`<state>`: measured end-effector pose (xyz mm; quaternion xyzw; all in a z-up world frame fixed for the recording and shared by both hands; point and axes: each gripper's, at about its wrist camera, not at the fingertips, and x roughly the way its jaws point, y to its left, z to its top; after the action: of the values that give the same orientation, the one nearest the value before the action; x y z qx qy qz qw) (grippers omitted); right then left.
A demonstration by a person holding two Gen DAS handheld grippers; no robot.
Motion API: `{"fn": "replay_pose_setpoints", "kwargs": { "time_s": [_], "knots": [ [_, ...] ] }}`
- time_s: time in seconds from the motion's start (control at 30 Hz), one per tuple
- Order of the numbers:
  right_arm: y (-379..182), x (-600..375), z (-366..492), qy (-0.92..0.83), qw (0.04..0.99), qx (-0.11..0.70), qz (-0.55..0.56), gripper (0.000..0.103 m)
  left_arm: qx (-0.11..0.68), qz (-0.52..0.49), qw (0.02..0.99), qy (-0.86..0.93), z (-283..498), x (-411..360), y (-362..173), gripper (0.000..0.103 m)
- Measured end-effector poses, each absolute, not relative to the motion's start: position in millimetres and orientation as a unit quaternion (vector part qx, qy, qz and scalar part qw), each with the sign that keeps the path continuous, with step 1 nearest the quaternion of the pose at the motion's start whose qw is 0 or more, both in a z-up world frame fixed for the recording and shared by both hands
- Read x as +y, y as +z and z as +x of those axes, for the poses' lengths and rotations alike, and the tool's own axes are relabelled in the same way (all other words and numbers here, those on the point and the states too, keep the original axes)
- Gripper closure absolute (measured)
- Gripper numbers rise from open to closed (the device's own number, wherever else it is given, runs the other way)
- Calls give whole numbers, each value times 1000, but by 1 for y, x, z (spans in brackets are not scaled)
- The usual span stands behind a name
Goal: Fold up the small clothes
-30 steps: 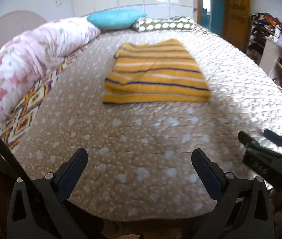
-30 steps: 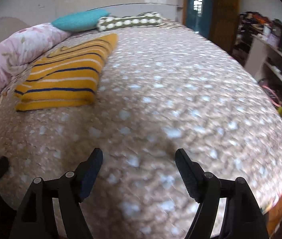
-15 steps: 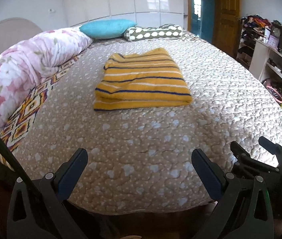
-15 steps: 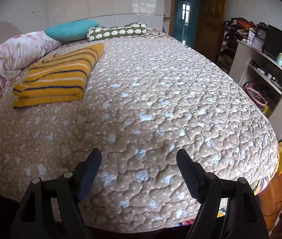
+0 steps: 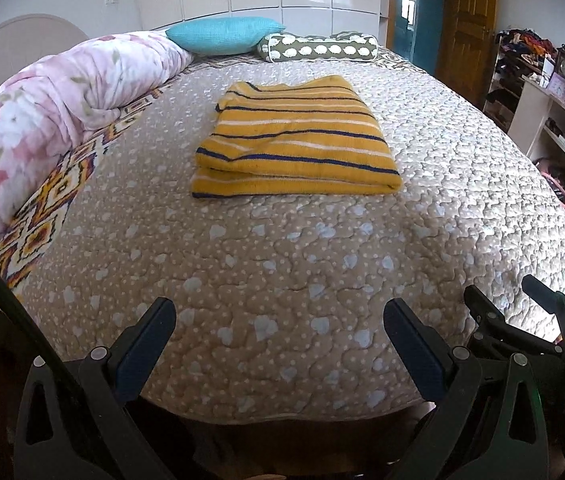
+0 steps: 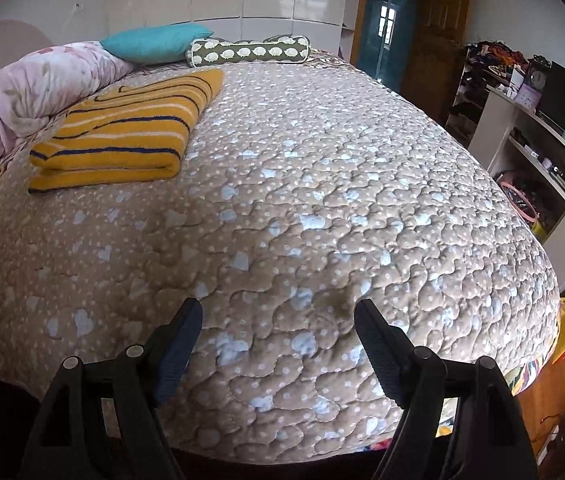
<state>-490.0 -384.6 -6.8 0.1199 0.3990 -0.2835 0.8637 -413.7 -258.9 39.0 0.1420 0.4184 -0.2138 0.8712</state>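
Observation:
A folded yellow garment with navy and white stripes [image 5: 296,144] lies flat on the bed's beige quilt [image 5: 282,264], in the far middle of the left wrist view and at the far left of the right wrist view [image 6: 122,136]. My left gripper [image 5: 280,344] is open and empty, held above the bed's near edge, well short of the garment. My right gripper [image 6: 278,344] is open and empty above the near edge, to the right of the garment. The right gripper also shows at the lower right of the left wrist view [image 5: 522,312].
A rolled pink floral duvet [image 5: 54,116] lies along the bed's left side. A teal pillow [image 5: 222,36] and a green patterned bolster [image 5: 318,48] sit at the head. White shelves [image 6: 538,152] and a wooden door [image 5: 466,20] stand to the right.
Both grippers have pulled back toward the foot of the bed and risen; the garment looks farther away and lies still. Both grippers stay open.

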Motion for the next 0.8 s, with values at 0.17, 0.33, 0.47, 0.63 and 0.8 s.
{"fn": "replay_pose_setpoints", "kwargs": {
  "time_s": [0.17, 0.33, 0.47, 0.63, 0.8],
  "knots": [
    [-7, -382, -489, -283, 865, 398, 116, 20, 419, 144, 871, -212, -413, -259, 38, 0],
    [-9, -382, -488, -281, 865, 399, 115, 20, 420, 145, 870, -211, -413, -259, 37, 0],
    [-10, -381, -488, -279, 866, 398, 114, 20, 423, 150, 870, -203, -412, -259, 35, 0],
    [-11, -379, -486, -277, 867, 400, 110, 19, 427, 153, 871, -191, -408, -256, 32, 0],
    [-11, -378, -486, -278, 866, 401, 108, 18, 416, 154, 881, -162, -398, -244, 36, 0]
  ]
}}
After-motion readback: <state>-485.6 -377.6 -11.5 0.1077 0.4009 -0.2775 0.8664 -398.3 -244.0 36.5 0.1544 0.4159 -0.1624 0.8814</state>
